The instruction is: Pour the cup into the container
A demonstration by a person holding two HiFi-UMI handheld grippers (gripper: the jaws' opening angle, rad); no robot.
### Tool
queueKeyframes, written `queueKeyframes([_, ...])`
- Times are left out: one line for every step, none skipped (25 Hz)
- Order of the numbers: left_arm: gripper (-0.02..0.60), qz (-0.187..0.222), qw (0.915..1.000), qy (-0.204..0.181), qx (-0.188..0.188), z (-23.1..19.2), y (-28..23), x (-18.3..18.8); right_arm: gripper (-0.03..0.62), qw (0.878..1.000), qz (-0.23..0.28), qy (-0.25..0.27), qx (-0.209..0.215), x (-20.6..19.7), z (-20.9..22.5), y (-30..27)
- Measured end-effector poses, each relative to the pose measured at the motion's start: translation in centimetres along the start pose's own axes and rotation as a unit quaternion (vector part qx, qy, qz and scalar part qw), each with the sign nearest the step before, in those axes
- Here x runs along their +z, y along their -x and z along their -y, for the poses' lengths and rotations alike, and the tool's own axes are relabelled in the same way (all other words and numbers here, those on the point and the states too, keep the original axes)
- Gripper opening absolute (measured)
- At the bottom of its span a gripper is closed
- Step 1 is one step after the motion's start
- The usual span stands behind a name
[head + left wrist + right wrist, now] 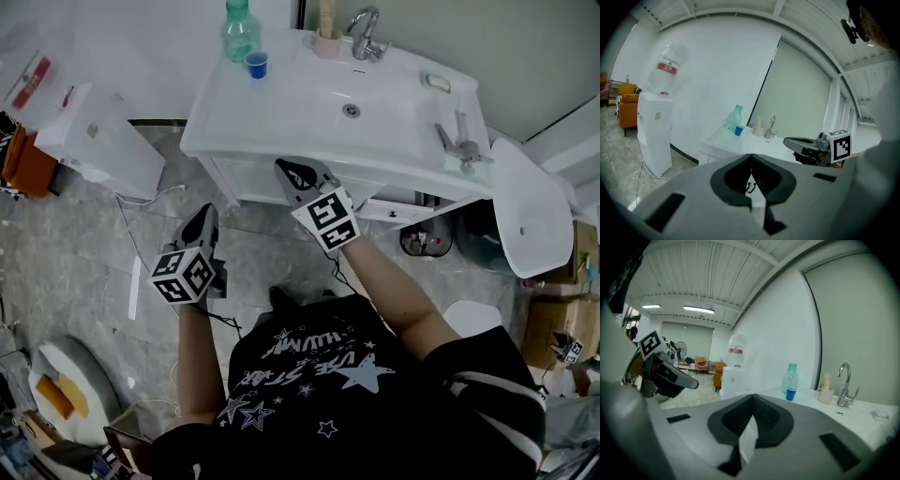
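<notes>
We hold both grippers in front of the white sink counter [272,105], touching nothing. Our left gripper [751,155] has its fingers pressed together with nothing between them. Our right gripper [752,396] is likewise closed and empty, its tips near the counter's front edge. The small blue cup [256,64] stands upright at the counter's back left corner, just beside a green bottle [238,28]. A pink tumbler [327,43] and the tap [365,36] stand further right, behind the basin.
</notes>
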State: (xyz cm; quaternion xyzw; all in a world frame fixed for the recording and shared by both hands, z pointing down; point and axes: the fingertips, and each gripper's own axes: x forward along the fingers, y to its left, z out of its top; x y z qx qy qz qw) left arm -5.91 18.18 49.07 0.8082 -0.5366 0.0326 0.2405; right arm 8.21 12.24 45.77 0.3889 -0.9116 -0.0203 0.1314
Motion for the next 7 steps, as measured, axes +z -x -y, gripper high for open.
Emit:
queueKeyframes([0.011,0.000,1.0000,0.001,0.002,0.3,-0.1,0.1,0.006,1.000,-0.002,0.001,0.001,-0.2,0.3,0.3])
queueKeyframes([0.011,-0.001,1.0000,0.002,0.002,0.6,-0.2,0.1,0.005,1.000,-0.003,0.002,0.001,-0.4,0.7,0.6])
queueKeyframes([0.011,-0.001,1.0000,0.002,0.002,1.0,-0.3,0.1,0.005,1.000,-0.003,0.002,0.000,-0.5,1.1,1.1])
queueKeyframes([0.011,-0.003,1.0000,0.003,0.001,1.4,-0.4,0.0,0.005,1.000,-0.005,0.001,-0.002,-0.5,1.5,1.5])
queueKeyframes([0.011,-0.005,1.0000,0.003,0.000,1.8,-0.5,0.0,0.005,1.000,-0.009,-0.001,-0.003,-0.5,1.9,2.0])
queueKeyframes([0.011,-0.006,1.0000,0.003,-0.002,2.2,-0.7,0.0,0.005,1.000,-0.012,-0.004,-0.004,-0.4,2.3,2.4])
queueKeyframes([0.012,-0.008,1.0000,0.003,-0.003,2.6,-0.8,0.0,0.005,1.000,-0.016,-0.007,-0.005,-0.3,2.7,2.9])
